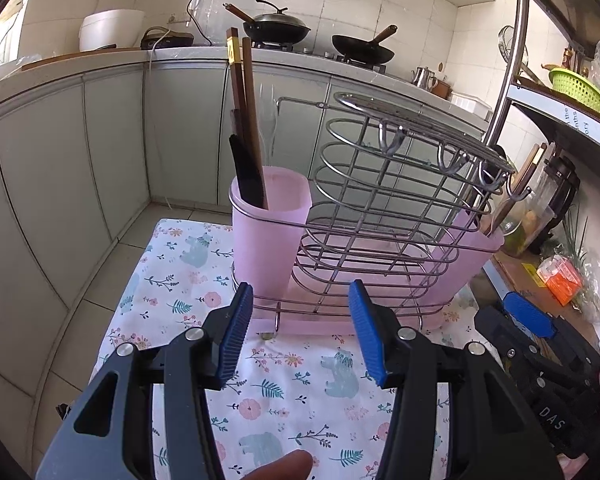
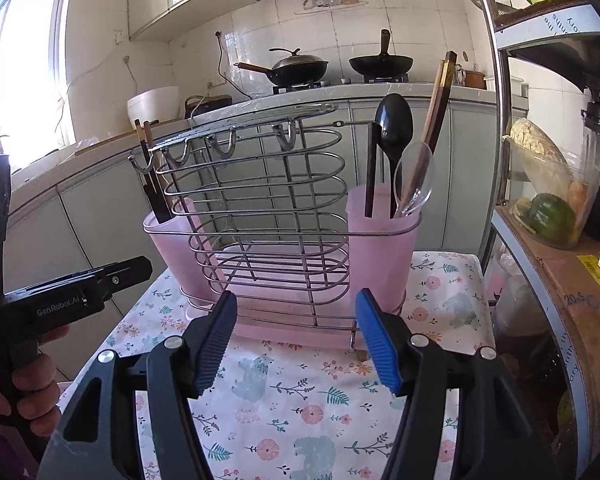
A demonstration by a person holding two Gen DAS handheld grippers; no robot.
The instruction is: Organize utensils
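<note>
A wire utensil rack (image 1: pixel 384 216) (image 2: pixel 260 208) with two pink cups stands on a floral cloth. In the left wrist view the near pink cup (image 1: pixel 270 236) holds brown chopsticks (image 1: pixel 244 92) and a black utensil. In the right wrist view the right pink cup (image 2: pixel 382 252) holds a black spoon (image 2: pixel 394 128), a clear spoon (image 2: pixel 414 178) and chopsticks (image 2: pixel 440 96); the left pink cup (image 2: pixel 172 248) holds dark chopsticks. My left gripper (image 1: pixel 300 336) is open and empty in front of the rack. My right gripper (image 2: pixel 296 336) is open and empty in front of it too.
The floral cloth (image 1: pixel 284 392) (image 2: pixel 300 392) covers a small table. A metal shelf (image 2: pixel 540 240) with a cardboard box and food containers stands at the right. Grey cabinets and a counter with two woks (image 1: pixel 320 36) are behind.
</note>
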